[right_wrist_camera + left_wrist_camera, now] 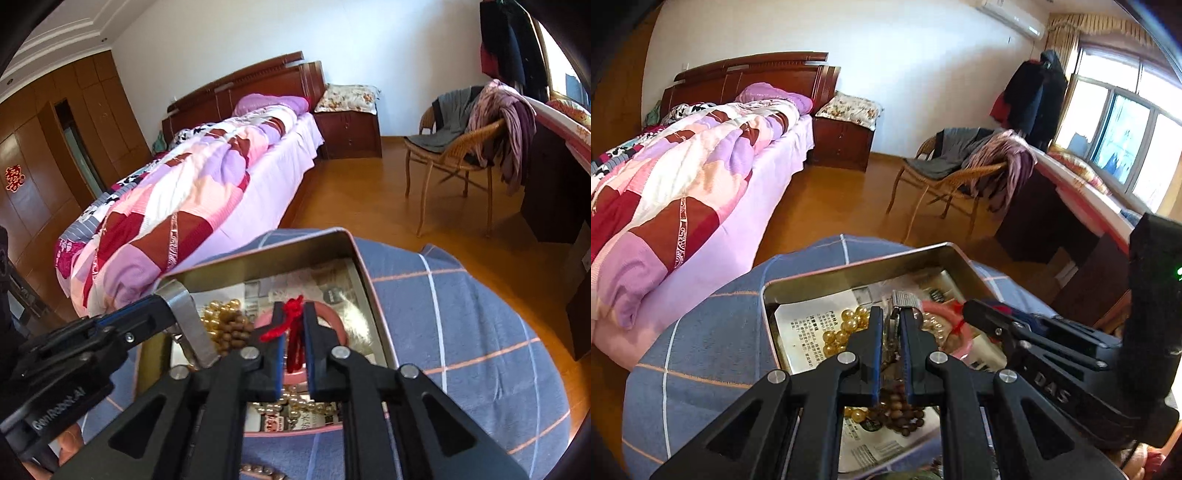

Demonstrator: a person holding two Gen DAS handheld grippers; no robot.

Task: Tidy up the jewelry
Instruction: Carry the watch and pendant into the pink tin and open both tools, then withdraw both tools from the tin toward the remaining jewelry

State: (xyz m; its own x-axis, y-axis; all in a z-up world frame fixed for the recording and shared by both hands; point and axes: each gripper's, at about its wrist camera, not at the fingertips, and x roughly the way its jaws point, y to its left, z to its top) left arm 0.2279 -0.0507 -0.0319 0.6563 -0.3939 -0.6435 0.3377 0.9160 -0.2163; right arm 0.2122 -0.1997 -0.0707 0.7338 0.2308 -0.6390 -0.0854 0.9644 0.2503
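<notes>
An open metal tin lined with printed paper sits on a blue checked cloth. It holds golden bead strings, brown wooden beads and a pink bangle. My left gripper is shut on a silver metal watch band over the tin. My right gripper is shut on the red cord tied to the pink bangle. The right gripper also shows in the left wrist view.
A bed with a pink patchwork quilt lies to the left. A wicker chair draped with clothes stands on the wooden floor behind. A dark desk runs under the window at right. More beads lie on the cloth near me.
</notes>
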